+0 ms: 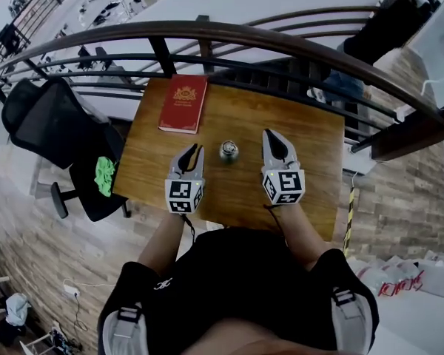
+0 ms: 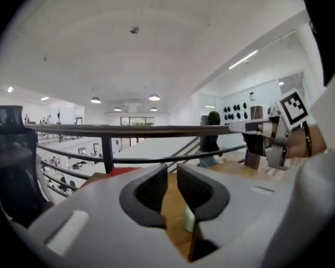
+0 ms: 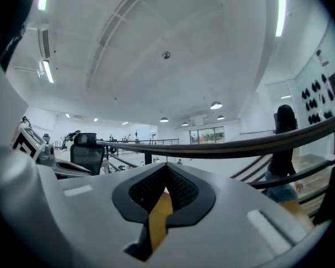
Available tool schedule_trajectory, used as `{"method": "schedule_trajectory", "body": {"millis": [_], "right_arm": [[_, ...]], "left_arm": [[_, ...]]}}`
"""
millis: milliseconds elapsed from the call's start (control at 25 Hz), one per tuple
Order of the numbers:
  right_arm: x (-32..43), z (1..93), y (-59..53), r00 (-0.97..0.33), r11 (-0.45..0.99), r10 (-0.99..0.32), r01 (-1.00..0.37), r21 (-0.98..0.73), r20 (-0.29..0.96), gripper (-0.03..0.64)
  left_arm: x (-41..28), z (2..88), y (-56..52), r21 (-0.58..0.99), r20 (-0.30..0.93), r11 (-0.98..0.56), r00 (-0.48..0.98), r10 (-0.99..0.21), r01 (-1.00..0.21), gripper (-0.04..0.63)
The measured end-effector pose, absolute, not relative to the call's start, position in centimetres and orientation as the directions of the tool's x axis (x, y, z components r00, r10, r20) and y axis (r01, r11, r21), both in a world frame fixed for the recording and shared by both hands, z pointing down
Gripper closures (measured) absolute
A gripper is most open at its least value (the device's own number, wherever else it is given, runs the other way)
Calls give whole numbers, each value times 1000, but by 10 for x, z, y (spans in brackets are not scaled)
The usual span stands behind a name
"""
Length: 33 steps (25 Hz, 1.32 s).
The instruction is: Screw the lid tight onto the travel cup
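**Currently nothing gripped: tip-over and loose-thread risk**

The travel cup [image 1: 229, 157] is stood upright mid-counter [image 1: 311, 139], between the two grippers and touched by neither, with a red book [image 1: 183, 103] beyond it. The left gripper [image 1: 194, 152] [image 2: 172, 169] is held with its fingers narrowly apart and nothing between them. The right gripper [image 1: 275, 140] [image 3: 166, 166] is held with its fingers pressed together, empty. The lid [image 1: 229, 149] is seen only from above, so its seating cannot be judged. If the cup is approached with fingers this narrow, it is likely to be knocked over. If the body is left unbraced, it may be spun along with the lid, leaving the thread loose or crossed.
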State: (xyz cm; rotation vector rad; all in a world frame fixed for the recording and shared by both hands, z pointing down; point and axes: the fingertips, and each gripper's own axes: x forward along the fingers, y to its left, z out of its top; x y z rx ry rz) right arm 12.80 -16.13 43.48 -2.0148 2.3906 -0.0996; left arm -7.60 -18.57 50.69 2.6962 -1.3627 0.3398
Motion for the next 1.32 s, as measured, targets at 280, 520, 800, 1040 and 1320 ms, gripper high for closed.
{"method": "schedule_trajectory", "body": {"millis": [280, 520, 800, 1040, 1320], "right_arm": [[143, 384, -153, -93, 93, -995, -996, -9, -33, 614], [149, 379, -154, -86, 87, -996, -996, -32, -34, 614], [139, 378, -155, -112, 113, -993, -994, -15, -37, 614], [134, 382, -153, -127, 127, -992, -992, -14, -25, 614], [129, 386, -154, -158, 157, -987, -985, -76, 1, 614]], "left_arm": [[-95, 433, -196, -26, 187, -469, 457, -870, -883, 541], [-101, 409, -194, -47, 167, -440, 427, -889, -897, 541], [-100, 397, -194, -30, 154, -440, 431, -889, -897, 541], [-100, 391, -193, -30, 150, -443, 434, -889, -896, 541], [-104, 392, -192, -28, 148, -435, 427, -892, -900, 541]]}}
